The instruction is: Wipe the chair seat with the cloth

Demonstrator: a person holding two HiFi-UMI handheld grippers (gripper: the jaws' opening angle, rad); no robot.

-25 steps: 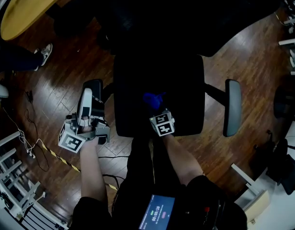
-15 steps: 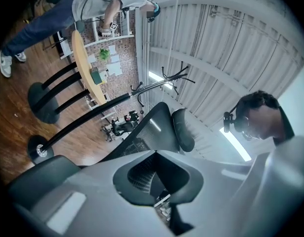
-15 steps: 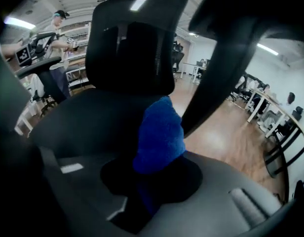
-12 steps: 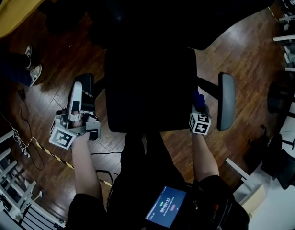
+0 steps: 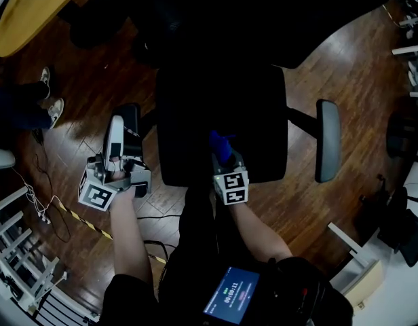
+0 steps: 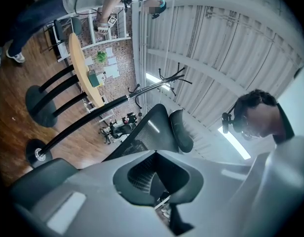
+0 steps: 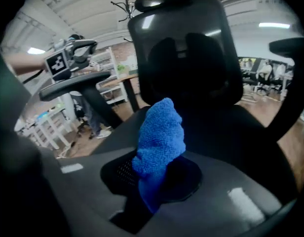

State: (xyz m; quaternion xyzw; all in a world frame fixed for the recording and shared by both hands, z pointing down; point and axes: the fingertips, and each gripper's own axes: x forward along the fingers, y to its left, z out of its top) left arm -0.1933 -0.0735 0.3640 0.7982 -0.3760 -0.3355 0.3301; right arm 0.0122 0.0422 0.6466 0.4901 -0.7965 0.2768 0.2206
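Pinching the cloth (image 5: pixel 219 145), right claw (image 5: pixel 223 157) sits at the seat (image 5: pixel 195 114) front edge — left claw (image 6: pixel 156 156) closed.

**Three cameras set around the chair seat (image 5: pixel 222 124)**

The head view looks steeply down from above the seat's front edge and takes in the whole seat, the left armrest (image 5: pixel 131 124), the right armrest (image 5: pixel 328 141) and the floor (image 5: pixel 345 73) around it. The right gripper view rides low at the seat's front edge and faces across it to the backrest (image 7: pixel 184 48), with the blue cloth (image 7: pixel 159 137) nearest the lens. The left gripper view sits left of the seat, tilted up at the backrest and ceiling (image 6: pixel 241 58). Both gripper views share the backrest. The right one also catches the left gripper (image 7: pixel 90 47) over the left armrest.
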